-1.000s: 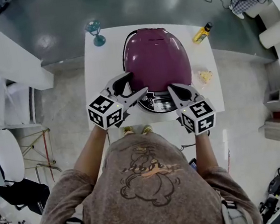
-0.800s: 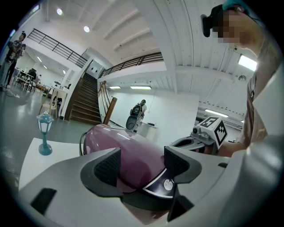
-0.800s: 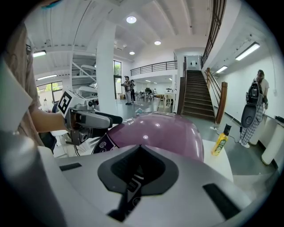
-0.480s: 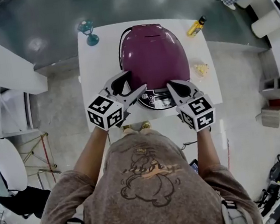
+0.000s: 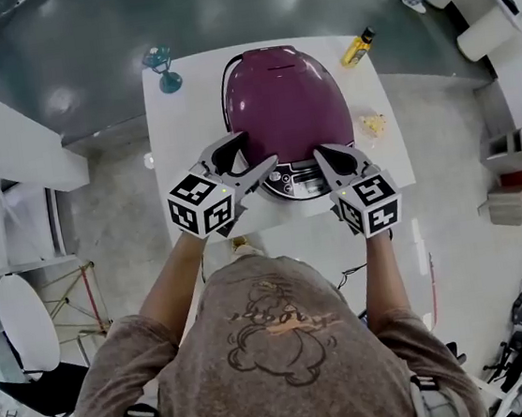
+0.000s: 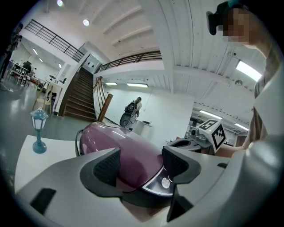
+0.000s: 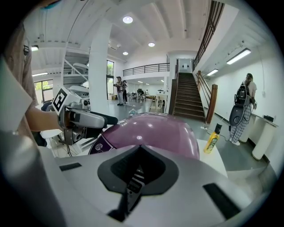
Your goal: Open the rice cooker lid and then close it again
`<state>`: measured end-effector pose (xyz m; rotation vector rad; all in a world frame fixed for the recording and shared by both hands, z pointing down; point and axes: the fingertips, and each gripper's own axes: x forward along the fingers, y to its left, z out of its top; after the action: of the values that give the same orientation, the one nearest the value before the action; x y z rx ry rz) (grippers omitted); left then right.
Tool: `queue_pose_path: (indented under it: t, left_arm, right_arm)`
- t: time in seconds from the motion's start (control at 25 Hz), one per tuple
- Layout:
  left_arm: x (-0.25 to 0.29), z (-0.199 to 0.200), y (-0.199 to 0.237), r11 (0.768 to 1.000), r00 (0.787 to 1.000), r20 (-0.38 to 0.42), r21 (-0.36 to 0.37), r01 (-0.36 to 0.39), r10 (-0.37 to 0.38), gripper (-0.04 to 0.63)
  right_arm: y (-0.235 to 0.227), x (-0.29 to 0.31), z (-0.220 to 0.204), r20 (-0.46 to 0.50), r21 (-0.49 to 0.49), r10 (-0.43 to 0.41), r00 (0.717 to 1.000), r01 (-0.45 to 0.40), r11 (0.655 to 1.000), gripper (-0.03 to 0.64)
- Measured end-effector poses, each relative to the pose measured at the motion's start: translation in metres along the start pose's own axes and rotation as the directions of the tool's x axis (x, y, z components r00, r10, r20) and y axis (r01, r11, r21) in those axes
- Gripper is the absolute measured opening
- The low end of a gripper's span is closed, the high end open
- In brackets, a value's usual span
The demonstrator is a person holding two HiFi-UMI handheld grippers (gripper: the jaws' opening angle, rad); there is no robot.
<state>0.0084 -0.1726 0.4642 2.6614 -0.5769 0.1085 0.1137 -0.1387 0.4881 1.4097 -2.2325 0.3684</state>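
Observation:
A purple rice cooker (image 5: 286, 105) stands on the white table (image 5: 185, 127) with its lid down; it also fills the middle of the left gripper view (image 6: 124, 146) and the right gripper view (image 7: 151, 133). My left gripper (image 5: 256, 151) is open at the cooker's front left corner. Its jaws have just been closing a little, and its pads (image 6: 106, 166) frame the lid's edge and control panel (image 6: 164, 181) without pressing on them. My right gripper (image 5: 322, 153) is shut on nothing, its tips (image 7: 141, 150) just before the front right of the panel (image 5: 294, 182).
A teal goblet (image 5: 165, 68) stands at the table's far left corner and a yellow bottle (image 5: 356, 48) at the far right. A small yellowish item (image 5: 372, 125) lies to the right of the cooker. A black cord (image 5: 224, 94) runs along the cooker's left side.
The head camera has shifted slightly. Both grippers stay at the cooker's front, and the lid stays down.

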Motion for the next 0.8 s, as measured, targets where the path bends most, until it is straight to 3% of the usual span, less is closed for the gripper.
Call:
queue_pose_path:
  t: [0.12,0.32,0.8]
  left_arm:
    - [-0.001,0.002,-0.003,1.0,1.0,-0.006,-0.011,0.004,-0.004,0.308]
    - [-0.008,0.011,-0.021,1.0,1.0,0.01,0.028,-0.014,0.013,0.308]
    - [-0.038,0.013,-0.092,0.996,0.996,0.078,0.075,-0.045,0.039,0.308]
  right_arm:
    - [-0.003,-0.006,0.003,0.044,0.008,-0.019,0.999,0.019,1.0,0.005]
    - [-0.015,-0.036,0.021,0.188,0.1,-0.078,0.979,0.06,0.993,0.005]
    - [0.005,-0.127,0.002,0.323,0.157,-0.103,0.941,0.054,0.986,0.005]
